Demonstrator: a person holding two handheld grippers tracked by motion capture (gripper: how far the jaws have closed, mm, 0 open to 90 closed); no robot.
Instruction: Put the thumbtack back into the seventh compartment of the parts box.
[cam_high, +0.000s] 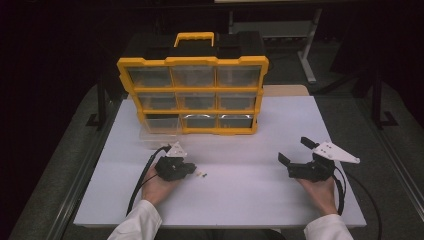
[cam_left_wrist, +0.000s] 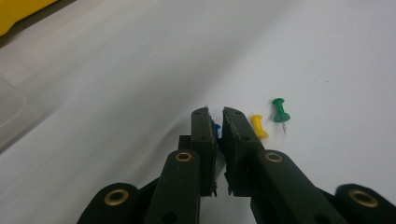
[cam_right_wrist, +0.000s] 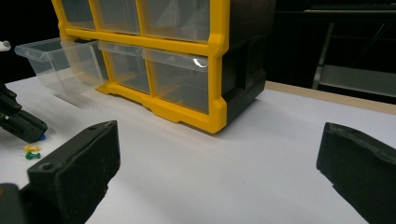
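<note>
High view: we note the white surface carrying a yellow drawer cabinet, with 1 clear drawer pulled out in front. Right claw idles released. Left claw is clenched on a blue pushpin. Yellow pushpin and green pushpin await collection, unobstructed.

White bench carrying a yellow-framed organiser with nine clear drawer bays and a yellow handle on top. One clear drawer is pulled out at its lower left corner. Beyond the bench, a dark floor and grey metal frame legs.
</note>
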